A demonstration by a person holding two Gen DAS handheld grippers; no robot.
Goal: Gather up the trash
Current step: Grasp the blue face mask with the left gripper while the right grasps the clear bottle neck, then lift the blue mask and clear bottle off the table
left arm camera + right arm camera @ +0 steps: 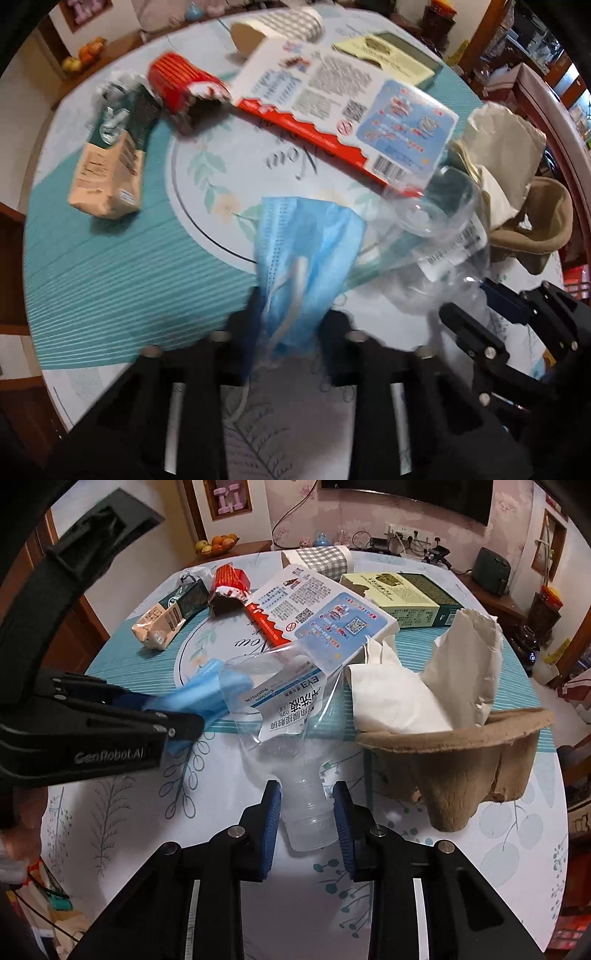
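Observation:
A blue face mask [306, 243] lies crumpled on the table, and my left gripper [288, 325] is shut on its near end, the ear loops hanging between the fingers. In the right wrist view that same gripper [195, 720] comes in from the left, pinching the mask [207, 698]. A crushed clear plastic bottle [273, 716] with a white label lies next to the mask, its cap toward me. My right gripper [306, 805] is shut on the bottle's neck and cap, blue pads on both sides. The bottle [436, 229] and right gripper [506, 314] also show in the left wrist view.
On the round table [110, 277] lie a red-and-white box [317, 609], a yellow-green box [399, 594], a drink carton [166, 620], a red wrapper [229, 587] and a checked paper cup [321, 561]. A brown pulp cup carrier [461, 775] with crumpled white paper [399, 698] stands right of the bottle.

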